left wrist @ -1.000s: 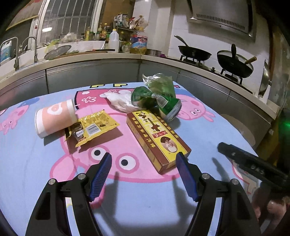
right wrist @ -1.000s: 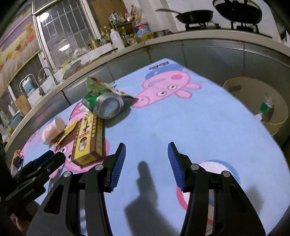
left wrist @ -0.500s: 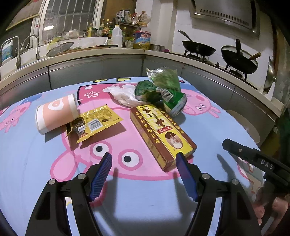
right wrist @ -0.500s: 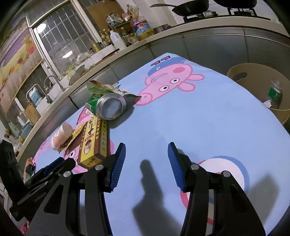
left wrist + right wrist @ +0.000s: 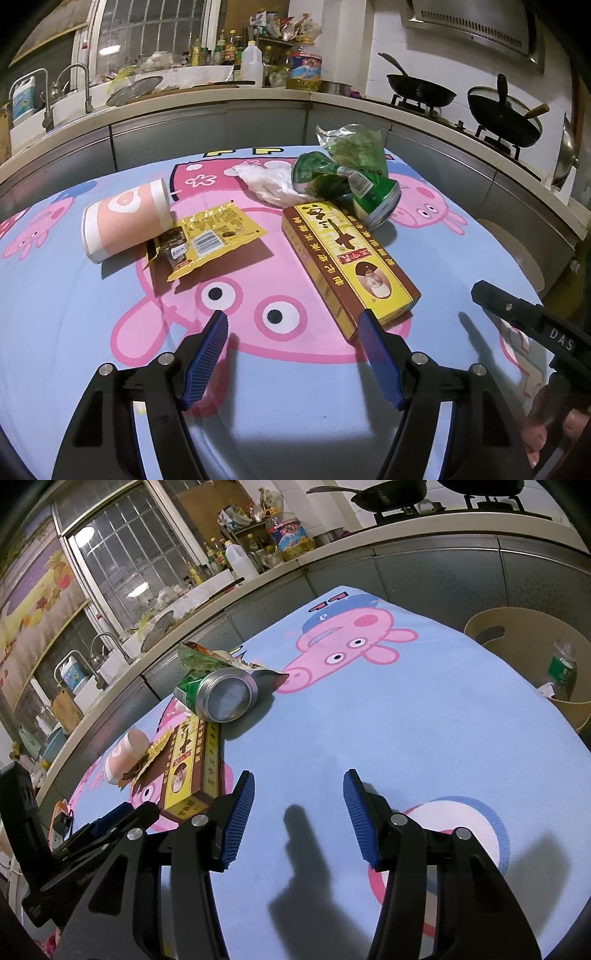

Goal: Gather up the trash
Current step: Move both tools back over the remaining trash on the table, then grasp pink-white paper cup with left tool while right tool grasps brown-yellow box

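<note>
Trash lies on a cartoon-pig tablecloth (image 5: pixel 92 332): a yellow-brown carton (image 5: pixel 347 258), a crushed green can (image 5: pixel 354 192), a green foil bag (image 5: pixel 354 147), a white tissue (image 5: pixel 269 181), a yellow wrapper (image 5: pixel 210 236) and a pink paper cup (image 5: pixel 122 221). My left gripper (image 5: pixel 291 325) is open and empty, just short of the carton's near end. My right gripper (image 5: pixel 298 786) is open and empty over bare cloth, right of the carton (image 5: pixel 188 768) and can (image 5: pixel 218 698). A beige bin (image 5: pixel 535 657) stands beside the table with a bottle (image 5: pixel 561 668) inside.
A kitchen counter (image 5: pixel 221 107) with bottles, a sink and a stove with pans (image 5: pixel 506 114) curves behind the table. The right gripper's body (image 5: pixel 535 325) shows at the right of the left wrist view; the left gripper's body (image 5: pixel 92 834) shows in the right wrist view.
Both grippers have moved a little forward toward the trash pile. Both stay open; nothing on the cloth moved.
</note>
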Motion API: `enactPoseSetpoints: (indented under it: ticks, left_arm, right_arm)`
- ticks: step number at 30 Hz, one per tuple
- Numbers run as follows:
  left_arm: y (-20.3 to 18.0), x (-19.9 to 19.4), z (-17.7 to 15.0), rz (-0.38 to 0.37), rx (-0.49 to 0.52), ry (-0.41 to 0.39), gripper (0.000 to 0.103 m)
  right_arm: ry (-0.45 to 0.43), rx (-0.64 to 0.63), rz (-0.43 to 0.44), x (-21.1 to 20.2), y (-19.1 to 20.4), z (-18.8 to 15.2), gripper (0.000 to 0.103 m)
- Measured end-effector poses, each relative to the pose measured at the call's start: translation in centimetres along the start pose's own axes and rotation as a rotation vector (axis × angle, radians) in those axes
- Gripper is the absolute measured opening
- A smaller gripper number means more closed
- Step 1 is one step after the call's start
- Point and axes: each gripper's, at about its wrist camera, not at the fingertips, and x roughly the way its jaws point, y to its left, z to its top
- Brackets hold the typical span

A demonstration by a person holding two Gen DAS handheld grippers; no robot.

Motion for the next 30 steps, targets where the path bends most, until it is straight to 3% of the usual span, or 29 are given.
enactPoseSetpoints:
  ticks: [23,30]
  left_arm:
    - [-0.3,0.0,-0.1,0.043,0.009,0.003,0.079]
    - [1.7,-0.5,0.1,-0.031,-0.087,-0.012,0.079]
  right_arm:
    - [0.005,-0.002,0.008,0.1,0.1,-0.3,0.052]
    - [0.015,-0.014,0.029,0.3,0.3,-0.1,0.053]
